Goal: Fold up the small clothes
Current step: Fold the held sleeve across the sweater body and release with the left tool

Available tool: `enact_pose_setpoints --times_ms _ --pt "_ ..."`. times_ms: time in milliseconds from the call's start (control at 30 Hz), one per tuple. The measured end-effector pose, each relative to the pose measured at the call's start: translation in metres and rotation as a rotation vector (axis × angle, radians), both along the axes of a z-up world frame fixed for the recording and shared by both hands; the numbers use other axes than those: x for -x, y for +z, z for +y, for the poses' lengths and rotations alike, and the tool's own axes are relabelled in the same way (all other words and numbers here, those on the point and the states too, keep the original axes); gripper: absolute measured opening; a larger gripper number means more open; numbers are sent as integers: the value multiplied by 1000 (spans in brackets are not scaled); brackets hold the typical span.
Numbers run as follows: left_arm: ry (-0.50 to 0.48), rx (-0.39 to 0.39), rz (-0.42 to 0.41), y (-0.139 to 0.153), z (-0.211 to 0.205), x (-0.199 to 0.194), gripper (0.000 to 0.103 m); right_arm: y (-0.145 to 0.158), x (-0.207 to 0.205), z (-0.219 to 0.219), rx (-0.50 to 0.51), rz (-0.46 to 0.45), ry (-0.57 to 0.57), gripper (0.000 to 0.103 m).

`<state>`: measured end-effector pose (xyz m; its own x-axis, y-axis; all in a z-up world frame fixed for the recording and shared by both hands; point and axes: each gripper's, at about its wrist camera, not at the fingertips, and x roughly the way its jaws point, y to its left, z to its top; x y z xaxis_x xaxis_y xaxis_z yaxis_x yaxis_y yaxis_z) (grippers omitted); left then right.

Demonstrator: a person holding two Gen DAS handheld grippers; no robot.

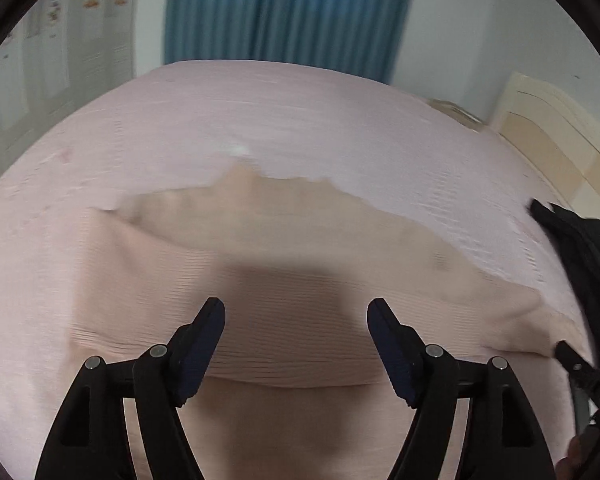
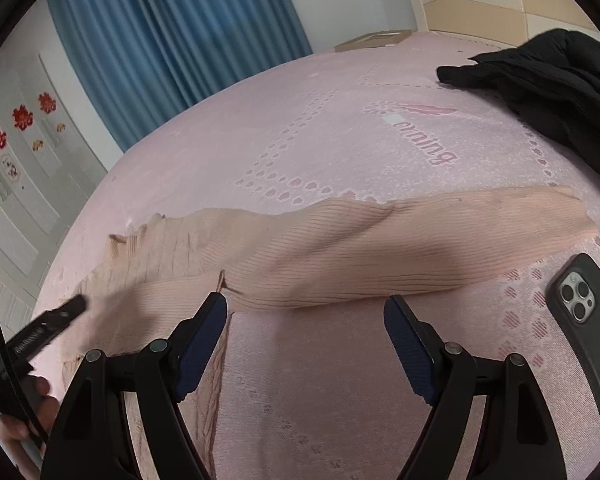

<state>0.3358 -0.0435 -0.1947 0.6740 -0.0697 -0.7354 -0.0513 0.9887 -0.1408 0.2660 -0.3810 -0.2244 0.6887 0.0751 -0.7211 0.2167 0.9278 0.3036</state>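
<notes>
Two wrist fisheye views, low over a bed (image 1: 340, 120).
Both angle down at the peach garment (image 1: 260, 240), curtain (image 2: 172, 32) behind.

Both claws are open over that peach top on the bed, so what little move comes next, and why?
Probably the right gripper dips to pinch the sleeve: it lies stretched sideways, unfolded, just ahead of open, empty jaws.

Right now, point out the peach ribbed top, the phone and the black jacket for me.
peach ribbed top (image 2: 340, 256), right wrist view, on its long sleeve.
phone (image 2: 592, 332), right wrist view, on its dark back.
black jacket (image 2: 560, 84), right wrist view, on its crumpled body.
</notes>
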Motion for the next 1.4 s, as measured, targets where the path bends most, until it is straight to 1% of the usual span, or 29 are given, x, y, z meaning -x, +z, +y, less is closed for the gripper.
enact_pose_setpoints --times_ms 100,133,200,267,300,333,367,400,433,467,500,533,567,600,633,667,700,800,867,933,967,1000,1067,1100,1133,1167,1233,1333,1400 --pt "108 -25 26 -9 60 2 72 -1 -3 12 -2 5 34 81" --pt "133 -26 31 -12 73 2 72 -3 -4 17 -7 9 49 81" --pt "201 -6 47 -21 109 3 72 -6 -8 26 -13 17 73 79" --pt "235 24 65 -29 132 1 71 -10 -12 36 -11 31 98 74" --pt "237 36 66 -31 138 0 70 -11 -14 40 -13 38 105 70" --pt "234 56 64 -35 147 -3 70 -14 -16 44 -16 49 114 63" --pt "227 77 68 -38 152 -6 70 -18 -19 50 -19 63 128 58" --pt "222 99 73 -41 155 -8 68 -20 -22 52 -20 73 140 51" --pt "216 132 77 -43 160 -11 64 -24 -25 59 -16 90 158 48" --pt "208 166 84 -49 159 -16 61 -27 -27 65 -5 102 167 48" --pt "205 198 108 -56 162 -22 55 -29 -28 70 7 108 173 48" --pt "205 215 128 -60 165 -27 39 -31 -30 77 28 113 182 48" --pt "197 240 149 -68 166 -31 34 -32 -30 82 44 116 189 48" --pt "192 237 137 -69 166 -32 31 -34 -31 88 60 118 197 48" --pt "185 225 125 -68 166 -33 21 -36 -32 94 71 121 203 48" --pt "179 210 110 -65 165 -32 17 -38 -33 97 76 127 206 48" --pt "184 206 95 -62 165 -30 17 -40 -33 101 79 134 209 48" --pt "212 211 89 -61 163 -27 18 -38 -31 104 85 132 200 48" --pt "219 168 105 -57 155 -29 22 -32 -26 100 101 109 179 48" --pt "218 112 104 -52 147 -30 25 -20 -16 87 119 66 117 48" --pt "216 99 98 -49 143 -30 27 -12 -10 78 127 42 82 48" --pt "212 94 89 -46 141 -29 30 -5 -4 68 133 23 52 48" --pt "201 100 68 -39 136 -25 42 8 8 40 130 -2 -29 52" --pt "190 107 49 -36 133 -23 57 13 12 26 118 -6 -63 55" --pt "181 111 29 -33 131 -21 65 16 15 14 107 -5 -87 55" --pt "174 109 13 -30 128 -19 65 19 18 -3 94 -1 -106 56" --pt "153 90 -16 -25 121 -17 65 19 24 -34 85 19 -114 60" --pt "136 76 -45 -19 114 -17 66 2 28 -70 100 81 -148 60" --pt "137 76 -55 -18 113 -17 67 -12 27 -83 53 103 -149 60"
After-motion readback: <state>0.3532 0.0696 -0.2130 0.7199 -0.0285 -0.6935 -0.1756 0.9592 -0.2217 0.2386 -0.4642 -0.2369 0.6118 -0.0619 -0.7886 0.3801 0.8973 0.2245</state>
